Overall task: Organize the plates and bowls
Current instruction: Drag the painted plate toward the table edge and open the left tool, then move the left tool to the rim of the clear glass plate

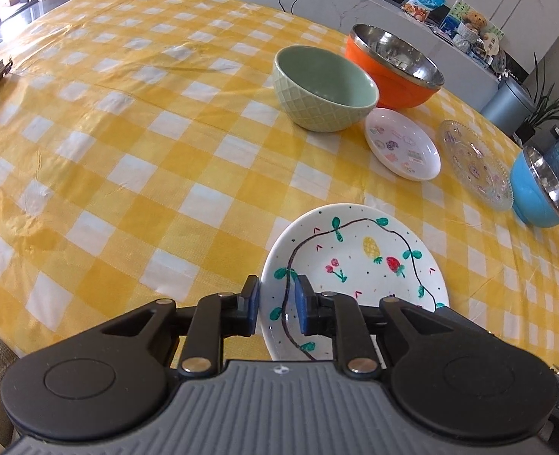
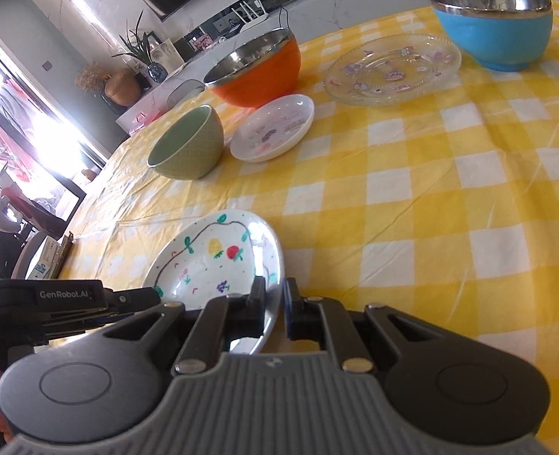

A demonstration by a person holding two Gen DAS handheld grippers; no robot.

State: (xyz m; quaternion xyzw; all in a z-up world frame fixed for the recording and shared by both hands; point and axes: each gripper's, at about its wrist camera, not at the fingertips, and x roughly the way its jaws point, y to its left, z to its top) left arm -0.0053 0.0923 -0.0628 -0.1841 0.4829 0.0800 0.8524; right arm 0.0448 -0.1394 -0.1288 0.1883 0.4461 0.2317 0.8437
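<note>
Left tool [image 1: 277,305]: jaws narrowly apart, straddling the near-left rim of the painted plate [image 1: 355,265]; the pads do not visibly press on it.
Right tool [image 2: 275,303]: pinched tight on the same plate's near-right rim, which sits raised off the cloth there.
Painted plate: at the desk's [image 1: 127,132] near edge, fruit and vine drawing facing up.
Green bowl [image 1: 324,89]: upright, mid-desk, beyond the plate.
Orange bowl [image 1: 395,66]: just behind the green one, steel-lined.
Small white dish [image 1: 402,144]: just beside the green bowl.
Glass plate [image 1: 476,163]: further right.
Blue bowl [image 1: 539,191]: at the desk's right edge, touching or nearly touching the glass plate.
</note>
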